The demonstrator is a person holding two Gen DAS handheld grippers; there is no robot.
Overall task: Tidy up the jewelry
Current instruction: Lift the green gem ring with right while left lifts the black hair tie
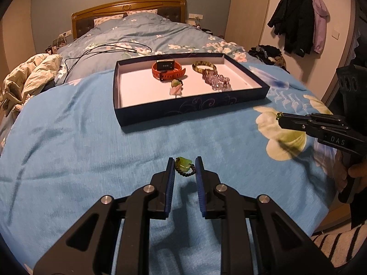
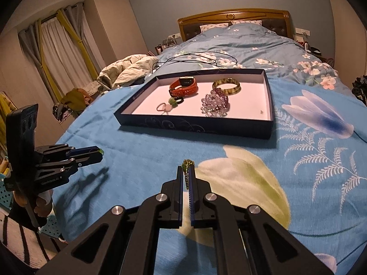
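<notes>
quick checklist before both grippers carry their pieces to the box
1. Left gripper shut on the green stone pendant with dark beaded loop: ok.
2. Right gripper shut on the thin green-gold bead chain: ok.
3. Open dark blue box with white floor within view ahead: ok.
4. Bare floor left in the box, front left: ok.
5. Chain's hanging length clear of the blue bedspread: cannot tell.
</notes>
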